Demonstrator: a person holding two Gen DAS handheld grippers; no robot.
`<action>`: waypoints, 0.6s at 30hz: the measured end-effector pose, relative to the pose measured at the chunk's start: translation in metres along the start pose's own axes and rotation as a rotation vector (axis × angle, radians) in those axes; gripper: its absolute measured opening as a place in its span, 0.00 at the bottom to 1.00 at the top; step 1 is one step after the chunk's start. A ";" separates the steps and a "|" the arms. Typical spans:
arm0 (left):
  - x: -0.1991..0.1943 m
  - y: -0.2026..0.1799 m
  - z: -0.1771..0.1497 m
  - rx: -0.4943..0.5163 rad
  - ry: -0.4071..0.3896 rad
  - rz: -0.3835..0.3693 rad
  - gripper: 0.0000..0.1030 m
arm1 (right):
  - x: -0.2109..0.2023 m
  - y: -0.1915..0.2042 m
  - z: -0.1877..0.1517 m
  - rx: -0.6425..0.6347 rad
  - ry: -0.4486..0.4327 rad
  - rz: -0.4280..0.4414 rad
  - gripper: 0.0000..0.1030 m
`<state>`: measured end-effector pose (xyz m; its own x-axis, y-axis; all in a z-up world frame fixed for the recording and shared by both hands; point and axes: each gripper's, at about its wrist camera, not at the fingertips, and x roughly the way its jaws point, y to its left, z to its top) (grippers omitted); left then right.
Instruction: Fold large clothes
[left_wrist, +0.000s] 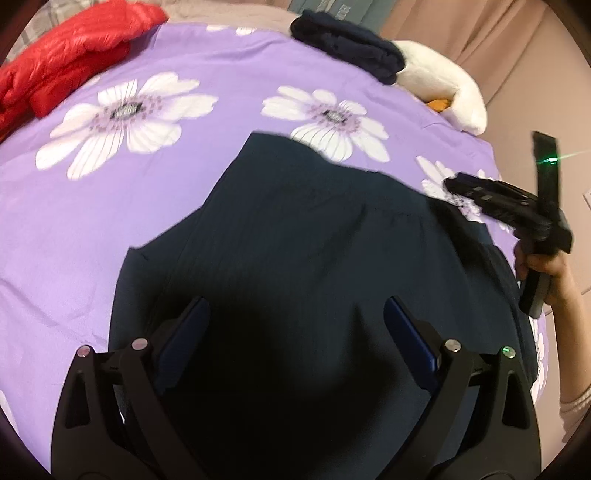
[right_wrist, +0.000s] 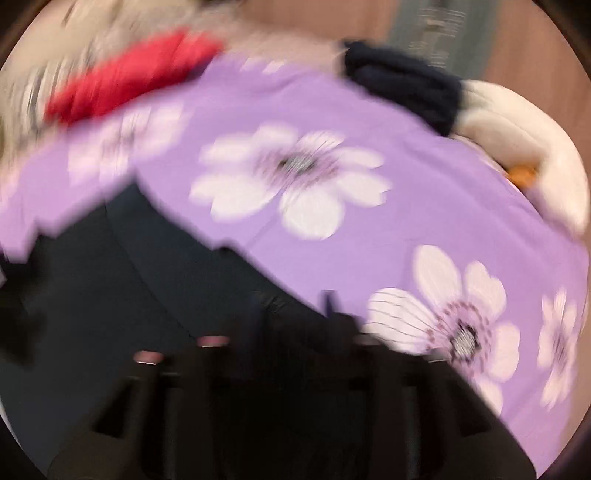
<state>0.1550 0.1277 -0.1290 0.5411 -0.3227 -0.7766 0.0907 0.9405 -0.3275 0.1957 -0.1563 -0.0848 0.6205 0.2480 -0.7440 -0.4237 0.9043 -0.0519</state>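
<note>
The jaws of the left gripper (left_wrist: 295, 325) are spread wide, with nothing pinched; the dark garment (left_wrist: 303, 236) lies below and between them and runs on ahead of the fingertips. The right gripper (left_wrist: 452, 183) is seen from the left wrist view well off to the right of those jaws, raised over the garment's right edge. Its own view is too blurred to read: whether its jaws are spread or closed cannot be told, and no cloth can be made out in them.

The step in hand is judged to be a fresh grasp for the next fold. An edge or corner should be picked, not the middle, and both layers should be caught together. The two grasps are best set level with each other, so that the fold line comes out straight.

The garment is dark navy, faintly ribbed, and spread mostly flat, with a squared flap just beyond the jaws and a narrower part farther ahead. It rests on a purple bedspread (left_wrist: 229, 110) with white flowers. Far ahead lie a red jacket (left_wrist: 66, 66) to the left and a folded dark item (left_wrist: 347, 44) to the right.
</note>
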 end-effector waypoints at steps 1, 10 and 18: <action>-0.003 -0.005 0.001 0.017 -0.014 0.003 0.94 | -0.017 -0.008 -0.005 0.051 -0.028 0.030 0.47; 0.028 -0.045 -0.007 0.168 0.005 0.131 0.94 | -0.003 -0.011 -0.073 0.122 0.146 0.044 0.47; 0.033 -0.031 -0.020 0.178 0.028 0.248 0.95 | -0.013 -0.051 -0.097 0.311 0.167 -0.187 0.44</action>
<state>0.1538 0.0855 -0.1553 0.5424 -0.0813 -0.8362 0.1054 0.9940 -0.0282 0.1451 -0.2389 -0.1375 0.5413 0.0319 -0.8402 -0.0775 0.9969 -0.0121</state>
